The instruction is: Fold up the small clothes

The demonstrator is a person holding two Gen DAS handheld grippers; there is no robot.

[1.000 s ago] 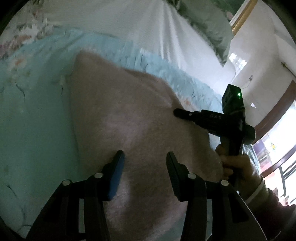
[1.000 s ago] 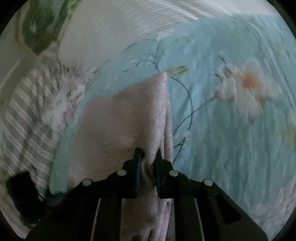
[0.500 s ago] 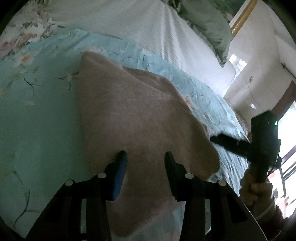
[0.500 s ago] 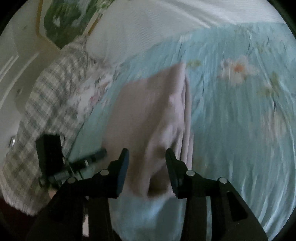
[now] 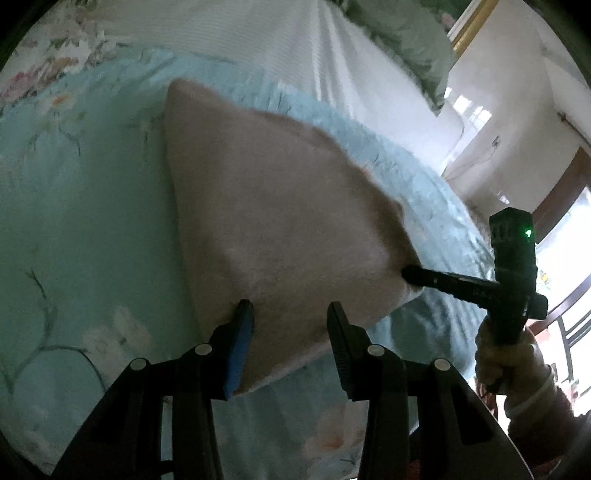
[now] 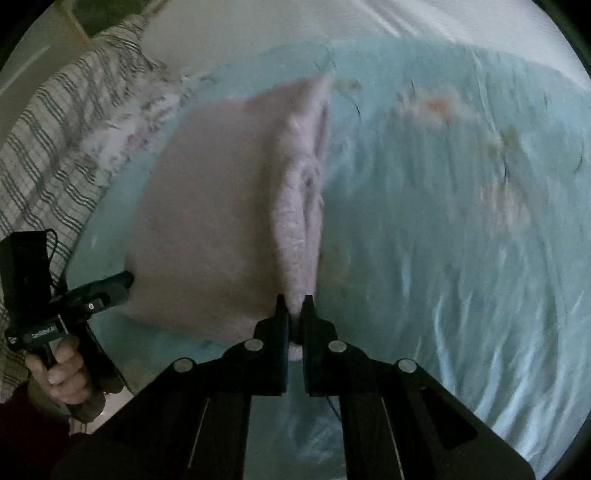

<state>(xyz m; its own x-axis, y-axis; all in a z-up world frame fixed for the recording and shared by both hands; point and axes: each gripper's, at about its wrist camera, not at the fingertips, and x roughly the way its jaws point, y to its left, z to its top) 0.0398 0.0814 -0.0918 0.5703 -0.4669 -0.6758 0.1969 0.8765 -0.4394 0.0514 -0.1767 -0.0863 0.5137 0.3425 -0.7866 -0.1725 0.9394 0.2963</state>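
A pale pink fuzzy garment [image 5: 273,206] lies folded on the light blue floral bedspread [image 5: 74,221]; it also shows in the right wrist view [image 6: 221,192]. My left gripper [image 5: 290,314] is open, its fingers astride the garment's near edge. My right gripper [image 6: 294,310] is shut on the garment's near right corner, where the folded layers bunch up. In the left wrist view the right gripper [image 5: 410,275] touches the garment's right corner. In the right wrist view the left gripper [image 6: 122,280] sits at the garment's left edge.
A white striped sheet [image 5: 295,44] and a green pillow [image 5: 406,33] lie beyond the bedspread. A plaid blanket [image 6: 48,140] lies at the left in the right wrist view. A wall and a window [image 5: 569,229] are at the right.
My right gripper was open half a second ago and has now shut on the garment's corner. My left gripper stays open and has shifted slightly toward the near edge.
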